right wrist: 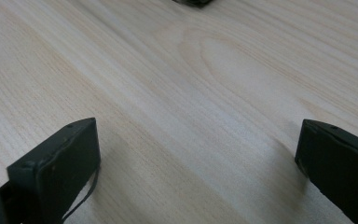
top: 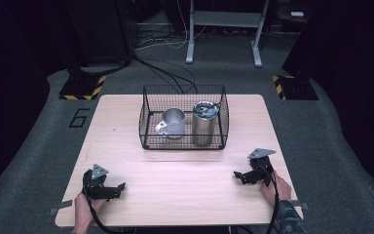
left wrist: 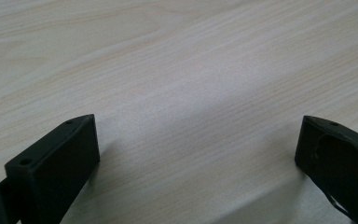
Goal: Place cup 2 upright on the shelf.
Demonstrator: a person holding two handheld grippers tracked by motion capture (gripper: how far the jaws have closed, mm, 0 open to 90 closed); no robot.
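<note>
1. From my remote station: the metal mug (top: 171,123) and the steel tumbler (top: 204,123), the things nearest my tools, stand upright side by side inside the black wire basket (top: 148,126), the mug in its left half with the handle turned toward my side, the tumbler in its right half with a lid on top.

2. The basket sits on the far middle of the pale wooden table (top: 180,185); every place below is given from it.

3. My left gripper (top: 119,187) rests low on the table, well apart from the basket, toward the near left corner, with a hand (top: 84,208) behind it. In the left gripper view its jaws stand wide apart over bare wood grain, nothing between them.

4. My right gripper (top: 237,175) lies on the near right side of the basket, also well apart from it, held by a hand (top: 271,187) in a camouflage sleeve (top: 288,219). In the right gripper view its jaws are spread wide, with empty tabletop between them.

5. Beyond the basket, cables (top: 165,68) trail across the grey floor toward a metal stand (top: 223,30).
</note>
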